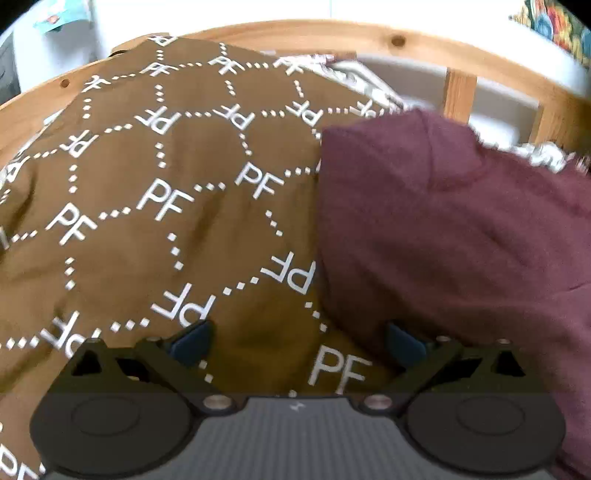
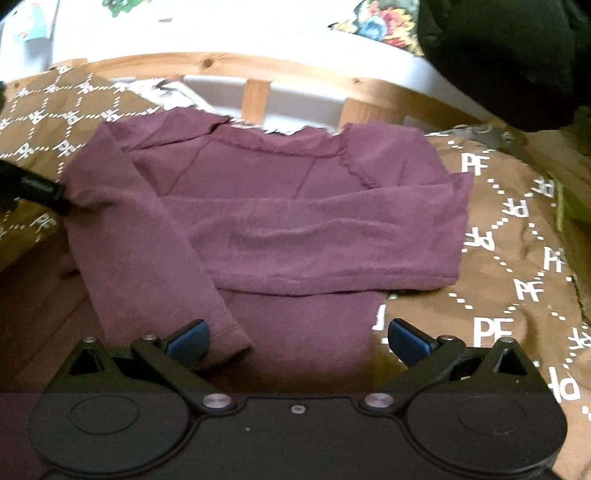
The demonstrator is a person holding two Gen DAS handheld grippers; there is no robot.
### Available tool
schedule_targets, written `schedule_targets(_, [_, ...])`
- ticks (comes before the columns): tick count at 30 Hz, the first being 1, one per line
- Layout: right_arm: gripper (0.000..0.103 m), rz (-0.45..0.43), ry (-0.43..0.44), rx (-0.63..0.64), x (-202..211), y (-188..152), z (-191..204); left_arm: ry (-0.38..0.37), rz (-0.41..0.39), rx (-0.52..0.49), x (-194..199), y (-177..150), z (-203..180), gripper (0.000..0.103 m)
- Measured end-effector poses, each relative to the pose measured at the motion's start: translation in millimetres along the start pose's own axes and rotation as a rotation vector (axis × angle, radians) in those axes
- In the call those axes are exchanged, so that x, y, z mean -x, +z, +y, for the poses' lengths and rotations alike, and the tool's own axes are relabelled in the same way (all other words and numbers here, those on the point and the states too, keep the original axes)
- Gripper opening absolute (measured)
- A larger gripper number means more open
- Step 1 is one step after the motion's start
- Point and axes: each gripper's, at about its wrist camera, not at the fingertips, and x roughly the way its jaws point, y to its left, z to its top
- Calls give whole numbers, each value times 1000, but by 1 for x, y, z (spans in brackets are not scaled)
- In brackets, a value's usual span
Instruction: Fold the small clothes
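Note:
A small maroon long-sleeved top [image 2: 295, 221] lies on a brown cover printed with white "PF" letters [image 2: 517, 258]. One sleeve is folded across its chest; the other sleeve hangs down on the left. My right gripper [image 2: 297, 341] is open and empty, just above the top's lower hem. In the left wrist view the top [image 1: 461, 240] fills the right side. My left gripper [image 1: 297, 341] is open over the brown cover [image 1: 147, 203], its right finger at the top's edge. The left gripper's black finger [image 2: 44, 190] shows touching the left sleeve.
A wooden bed frame with slats [image 2: 255, 96] runs behind the top. A white surface with a floral cloth [image 2: 384, 26] lies beyond it. A black object [image 2: 509, 55] fills the upper right of the right wrist view.

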Motion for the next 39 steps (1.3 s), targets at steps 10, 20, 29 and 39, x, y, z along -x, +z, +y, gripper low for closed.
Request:
schedule_targets(10, [102,58,-40,15,-7,-10,6,100,-152,-106,3,27,-20,103])
schedule_targets(20, [102,84,-47,105,0,-17,14,244,-81,-124,-32,41,-23,103])
schedule_targets(29, [102,31,-57,23,21,-23,-7,146,-62,15,-5,29,-2,103])
schedule_targets(39, [102,54,66,-29,51,-39,-15,10,-140,-211,70,-16,-3,103])
